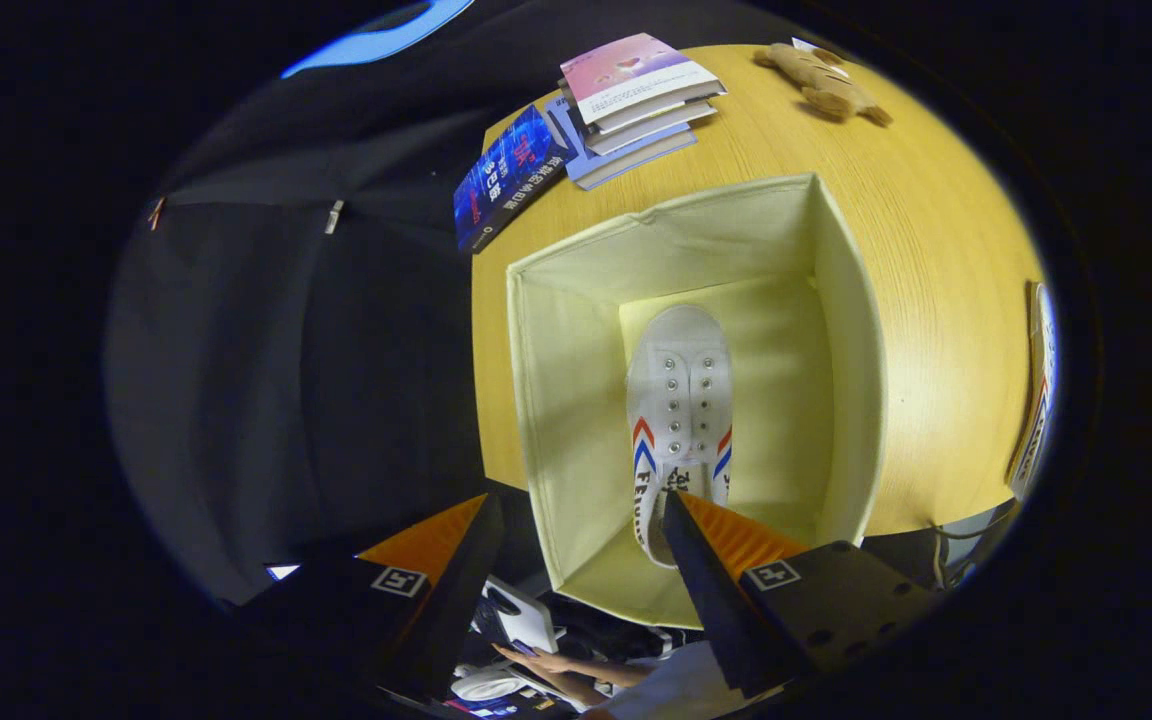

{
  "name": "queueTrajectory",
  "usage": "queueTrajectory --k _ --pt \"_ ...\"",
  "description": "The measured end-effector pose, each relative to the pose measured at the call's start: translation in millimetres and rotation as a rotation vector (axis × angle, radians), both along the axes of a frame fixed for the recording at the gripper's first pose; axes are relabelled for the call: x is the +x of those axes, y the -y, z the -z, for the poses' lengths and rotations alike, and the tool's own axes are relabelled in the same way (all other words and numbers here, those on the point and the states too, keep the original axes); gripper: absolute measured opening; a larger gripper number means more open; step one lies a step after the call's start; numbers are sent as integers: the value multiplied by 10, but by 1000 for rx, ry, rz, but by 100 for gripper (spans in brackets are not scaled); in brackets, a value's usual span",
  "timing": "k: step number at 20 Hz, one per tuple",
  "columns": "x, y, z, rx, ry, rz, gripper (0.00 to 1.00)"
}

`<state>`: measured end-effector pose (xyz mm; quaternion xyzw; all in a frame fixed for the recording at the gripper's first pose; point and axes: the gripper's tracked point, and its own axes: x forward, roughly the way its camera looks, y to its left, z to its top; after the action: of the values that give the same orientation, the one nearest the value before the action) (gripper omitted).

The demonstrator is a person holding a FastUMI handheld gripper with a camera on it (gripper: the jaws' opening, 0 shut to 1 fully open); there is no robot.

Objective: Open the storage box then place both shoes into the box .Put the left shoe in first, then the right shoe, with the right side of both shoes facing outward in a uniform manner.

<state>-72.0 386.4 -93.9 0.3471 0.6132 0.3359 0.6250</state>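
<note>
An open pale yellow fabric storage box (841, 300) stands on the wooden table, seen from above. A white canvas shoe (676, 390) with red and blue chevrons lies on the box floor against the left wall, toe pointing away from me. My gripper (576, 515) hovers above the box's near left corner, open, with nothing between its fingers. The right finger (726, 550) covers the shoe's heel. The left finger (436, 545) hangs outside the box, past the table edge.
A stack of books (636, 95) and a dark blue book (506, 180) lie on the table (936, 300) beyond the box. A brown plush toy (821, 80) lies at the far side. A person's hand (556, 668) and another white shoe (489, 686) show below, beneath the fingers.
</note>
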Motion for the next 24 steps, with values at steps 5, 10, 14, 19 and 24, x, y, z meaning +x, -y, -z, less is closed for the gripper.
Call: queueTrajectory --k 5,10,14,19,24 --pt "10 572 -281 103 -21 61 99" --pt "182 1531 -145 76 20 159 99" --pt "264 2361 229 -13 44 239 99" --pt "366 3254 967 -174 31 353 99" --pt "429 3911 1811 -328 -20 439 98"
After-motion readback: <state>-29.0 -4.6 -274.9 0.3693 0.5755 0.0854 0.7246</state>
